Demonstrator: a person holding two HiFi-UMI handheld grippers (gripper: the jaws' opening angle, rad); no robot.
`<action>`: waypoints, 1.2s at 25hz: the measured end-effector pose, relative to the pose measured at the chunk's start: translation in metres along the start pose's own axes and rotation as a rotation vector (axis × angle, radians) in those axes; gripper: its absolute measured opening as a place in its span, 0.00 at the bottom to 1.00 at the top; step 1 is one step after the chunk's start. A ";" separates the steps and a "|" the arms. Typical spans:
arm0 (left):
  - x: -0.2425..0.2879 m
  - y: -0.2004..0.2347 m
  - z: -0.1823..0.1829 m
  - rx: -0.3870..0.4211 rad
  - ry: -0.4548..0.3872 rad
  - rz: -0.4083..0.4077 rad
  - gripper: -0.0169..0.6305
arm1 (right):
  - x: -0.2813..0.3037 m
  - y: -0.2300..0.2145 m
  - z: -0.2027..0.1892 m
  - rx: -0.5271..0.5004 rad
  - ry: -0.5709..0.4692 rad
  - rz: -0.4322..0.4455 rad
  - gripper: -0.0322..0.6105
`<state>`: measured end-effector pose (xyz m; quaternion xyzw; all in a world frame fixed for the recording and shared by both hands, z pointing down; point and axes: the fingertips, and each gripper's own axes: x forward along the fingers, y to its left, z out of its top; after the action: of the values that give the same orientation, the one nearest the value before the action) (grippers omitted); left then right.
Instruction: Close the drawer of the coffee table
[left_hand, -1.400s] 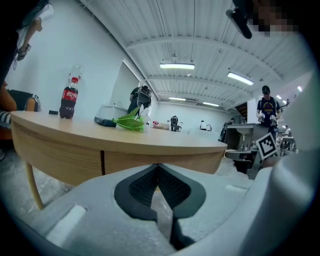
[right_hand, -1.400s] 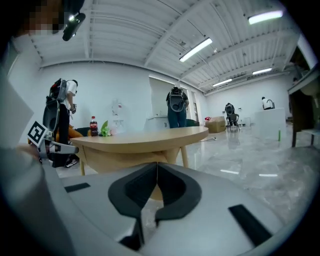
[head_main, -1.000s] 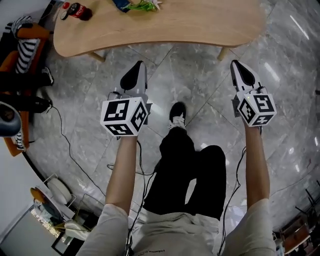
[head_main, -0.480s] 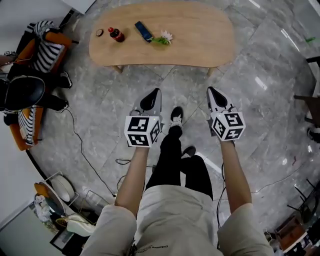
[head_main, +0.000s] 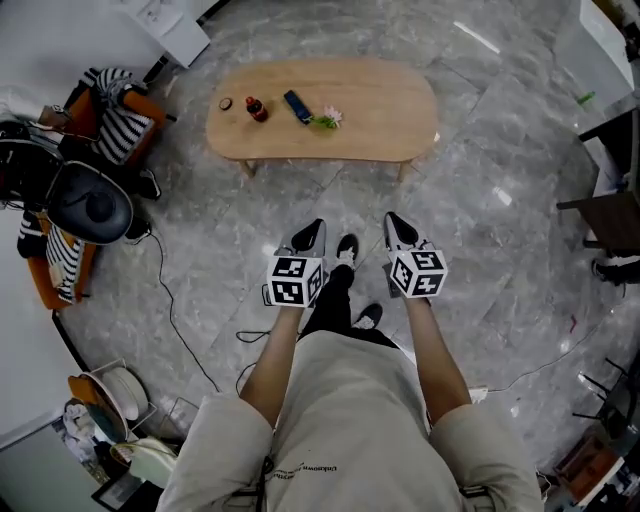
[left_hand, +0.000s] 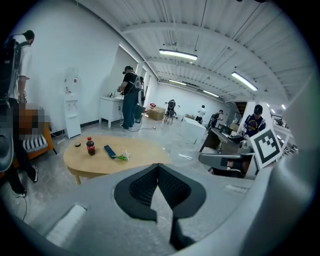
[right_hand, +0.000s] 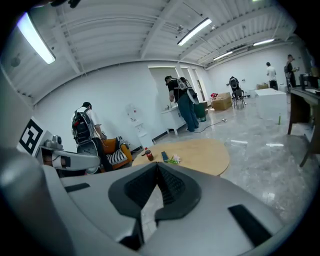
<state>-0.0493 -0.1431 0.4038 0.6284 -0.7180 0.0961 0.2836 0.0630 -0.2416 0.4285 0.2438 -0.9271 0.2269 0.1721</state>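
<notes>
The table stands on the far side of the floor, well apart from the person. Its drawer shows in no view, so I cannot tell whether it is shut; if it still hangs open, the tongs are too far off to push it. Left tongs and right tongs are both closed tight, holding nothing. A bottle of dark drink stands on the table's left.

Beige short-sleeved shirt, black trousers, grey left claw, right claw, marker cubes
</notes>
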 end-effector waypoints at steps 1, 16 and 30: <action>-0.009 -0.003 0.001 0.001 -0.006 -0.005 0.04 | -0.007 0.008 0.002 0.005 -0.008 0.001 0.07; -0.081 -0.068 -0.027 0.064 -0.074 -0.017 0.04 | -0.109 0.058 -0.032 0.014 -0.051 0.017 0.07; -0.092 -0.100 -0.039 0.078 -0.068 -0.041 0.04 | -0.139 0.063 -0.035 -0.059 -0.058 0.024 0.07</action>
<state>0.0624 -0.0653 0.3652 0.6564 -0.7099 0.0966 0.2362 0.1511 -0.1234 0.3768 0.2338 -0.9408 0.1945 0.1497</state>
